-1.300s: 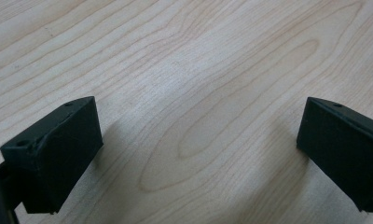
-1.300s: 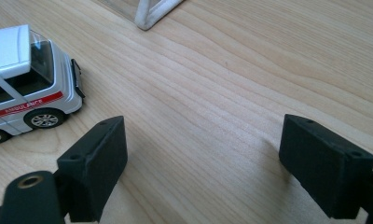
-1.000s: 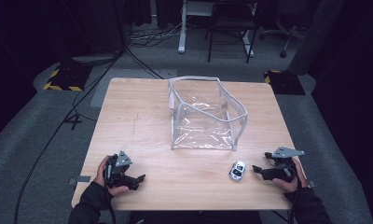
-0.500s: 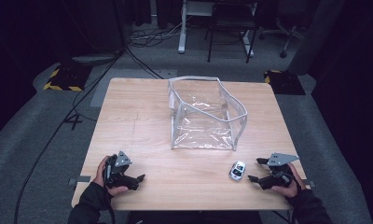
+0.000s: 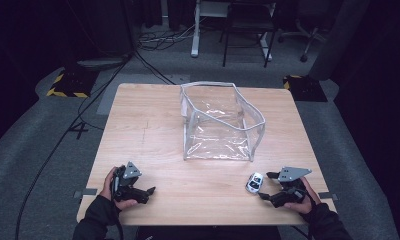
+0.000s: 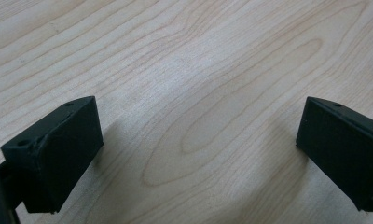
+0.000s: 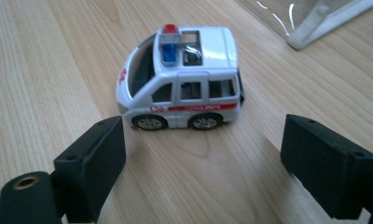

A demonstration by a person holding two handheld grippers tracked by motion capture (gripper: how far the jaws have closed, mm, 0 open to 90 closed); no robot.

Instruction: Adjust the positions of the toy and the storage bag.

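Low on the right side of the high view, the small white toy ambulance van with a red stripe and blue roof light (image 5: 254, 182) sits on its wheels on the light wooden bench (image 5: 153, 130), just below the lower right corner of the clear plastic zip pouch with grey edging (image 5: 219, 121). In the right gripper view the van (image 7: 182, 77) stands side-on, its long axis running across the frame, nose to the left, tail to the right, just beyond the jaw tips and not touched. The right claw (image 5: 268, 185) is spread wide, jaws well apart, with bare wood between them. In that view the pouch's grey corner (image 7: 315, 25) peeks in at upper right.

Over at the lower left of the high view, the left claw (image 5: 149, 191) rests low over the bench, well apart from the van; its own view (image 6: 198, 154) shows the jaws wide apart with nothing between them but pale grain.

The pouch stands open-topped at mid-bench. Around the bench: grey carpet, black cables trailing at upper left, yellow-and-black striped floor plates (image 5: 68, 84) and chair legs at the dark top edge.
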